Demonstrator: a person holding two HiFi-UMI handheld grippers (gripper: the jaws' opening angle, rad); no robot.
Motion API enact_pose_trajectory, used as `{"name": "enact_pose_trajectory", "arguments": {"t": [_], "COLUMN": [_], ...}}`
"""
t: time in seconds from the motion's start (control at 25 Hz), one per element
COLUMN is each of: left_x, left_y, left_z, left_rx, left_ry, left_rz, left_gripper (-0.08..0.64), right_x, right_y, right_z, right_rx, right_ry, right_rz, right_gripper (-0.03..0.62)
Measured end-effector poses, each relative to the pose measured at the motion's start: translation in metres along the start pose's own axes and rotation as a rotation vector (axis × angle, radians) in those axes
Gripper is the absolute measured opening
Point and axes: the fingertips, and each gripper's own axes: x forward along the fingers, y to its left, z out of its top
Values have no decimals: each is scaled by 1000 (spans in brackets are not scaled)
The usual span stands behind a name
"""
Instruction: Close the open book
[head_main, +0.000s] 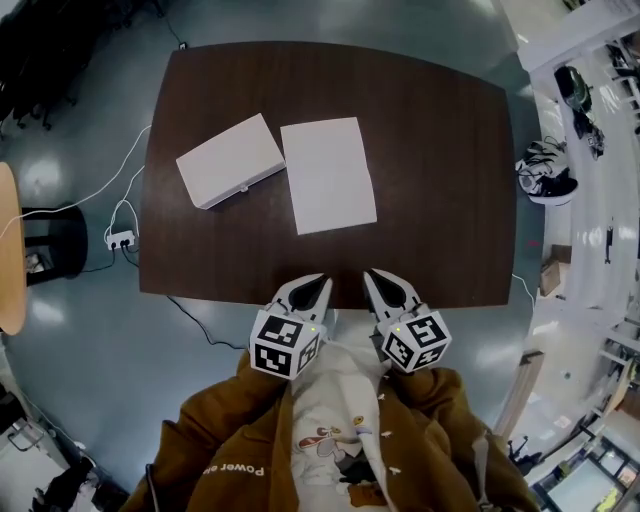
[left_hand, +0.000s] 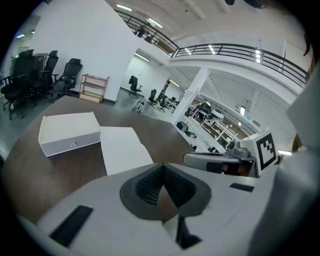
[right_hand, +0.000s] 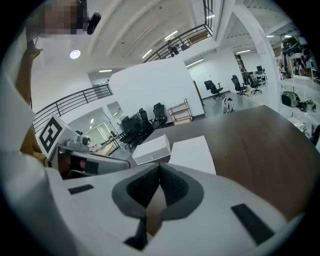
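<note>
The book (head_main: 300, 172) lies open on the dark counter (head_main: 450, 180), about halfway between the far and near edges. Its thick white block (head_main: 230, 160) sits angled toward the left edge. Its flat white cover (head_main: 328, 175) is spread beside the block at the middle of the counter, and the 2 parts touch along 1 side.

Both grippers hang over the near edge, well apart from the book, side by side and angled toward each other. In the left gripper view, the left gripper (left_hand: 163, 169) has its dark ribbed pads pressed together with nothing between them. The right gripper (right_hand: 159, 169) is likewise closed and empty, and the book shows beyond its tips. From the head view, the left gripper (head_main: 318, 284) and right gripper (head_main: 374, 278) sit just above the person's brown jacket (head_main: 230, 440).
</note>
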Motion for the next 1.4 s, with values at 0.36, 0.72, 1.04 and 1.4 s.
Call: {"name": "enact_pose_trajectory", "arguments": {"t": [0.36,0.72,1.04,1.4], "left_x": [52,82,112,157], "left_y": [10,19,30,45], "left_z": [22,28,18,12], "left_rx": [-26,-40,-103,-165], "left_ry": [17,13,27,49], "left_rz": [75,147,213,251], "left_gripper": [6,6,6,6], "right_x": [32,65,103,156], "right_y": [-59,-105,-152,-198], "right_z": [23,25,2,-21], "right_rx": [34,113,223,244], "right_ry": [11,74,197,345], "right_rz": [56,166,266,312], "right_gripper": [6,33,121,150]}}
